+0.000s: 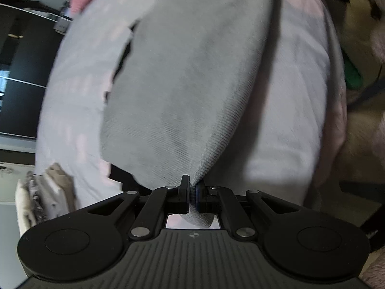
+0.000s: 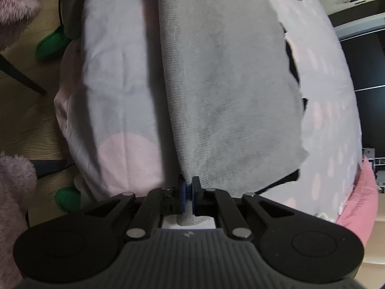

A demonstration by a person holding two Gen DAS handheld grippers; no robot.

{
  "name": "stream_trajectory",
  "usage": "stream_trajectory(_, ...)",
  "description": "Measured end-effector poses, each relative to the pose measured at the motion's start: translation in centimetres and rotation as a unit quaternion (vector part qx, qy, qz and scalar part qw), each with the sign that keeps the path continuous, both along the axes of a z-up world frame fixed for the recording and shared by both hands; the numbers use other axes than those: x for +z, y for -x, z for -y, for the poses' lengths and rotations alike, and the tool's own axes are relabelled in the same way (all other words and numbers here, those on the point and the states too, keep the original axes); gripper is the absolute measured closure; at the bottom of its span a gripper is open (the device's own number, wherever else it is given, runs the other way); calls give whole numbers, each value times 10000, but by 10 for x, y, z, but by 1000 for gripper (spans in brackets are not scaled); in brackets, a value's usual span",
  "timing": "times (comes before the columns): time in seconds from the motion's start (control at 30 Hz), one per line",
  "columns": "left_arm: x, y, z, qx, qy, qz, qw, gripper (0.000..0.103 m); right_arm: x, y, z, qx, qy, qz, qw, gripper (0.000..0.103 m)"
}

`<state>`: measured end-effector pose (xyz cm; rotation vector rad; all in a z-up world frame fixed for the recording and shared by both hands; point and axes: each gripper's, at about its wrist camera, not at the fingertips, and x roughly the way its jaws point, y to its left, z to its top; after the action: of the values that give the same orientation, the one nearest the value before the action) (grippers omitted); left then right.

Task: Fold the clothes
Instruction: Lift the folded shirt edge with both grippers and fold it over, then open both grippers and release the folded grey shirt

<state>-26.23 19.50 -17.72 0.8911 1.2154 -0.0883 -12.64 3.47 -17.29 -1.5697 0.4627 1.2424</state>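
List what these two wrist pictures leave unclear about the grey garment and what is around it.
- Grey garment: its type; both views show only a stretched panel between the left claw and right claw.
- Dark thing under it: covered; only slivers show.
- Folded pile: left view, blurred, partly behind the claw.
- Green things: right view, half hidden by the dotted cover.

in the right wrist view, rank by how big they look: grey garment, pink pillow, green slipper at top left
1. grey garment, fills the middle of the view
2. pink pillow, a strip at the right edge, partly cut off
3. green slipper, smallest

The fisheye view swells whatever is near, so true sizes stay unsure.
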Motion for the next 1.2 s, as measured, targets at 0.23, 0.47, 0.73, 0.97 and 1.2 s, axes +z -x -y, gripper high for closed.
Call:
stream_trajectory(0.23, -5, 5, -2, 106, 222, -239, 9994, 61, 4, -1, 2, -4, 97, -45, 9999, 57)
stream_trajectory(0.47, 37, 2, -15, 471, 1141, 550, 9908, 45, 53, 2, 7, -164, -916, -807, 9924, 11)
stream_trajectory(0.73, 77, -38, -51, 1717, 1975, 1468, 9539, 39, 88, -51, -10, -1522, -2179, -1573, 9511, 7)
stream_trajectory(0.97, 101, -76, -91, 2594, 2487, 1934, 9129, 37, 109, -156, -14, -3667, -2846, -2470, 8506, 7)
stream_trajectory(1.2, 89, -85, -139, 3655, 2829, 2345, 8552, 37, 84, -211, -10, -5097, -3008, -3493, 7264, 13)
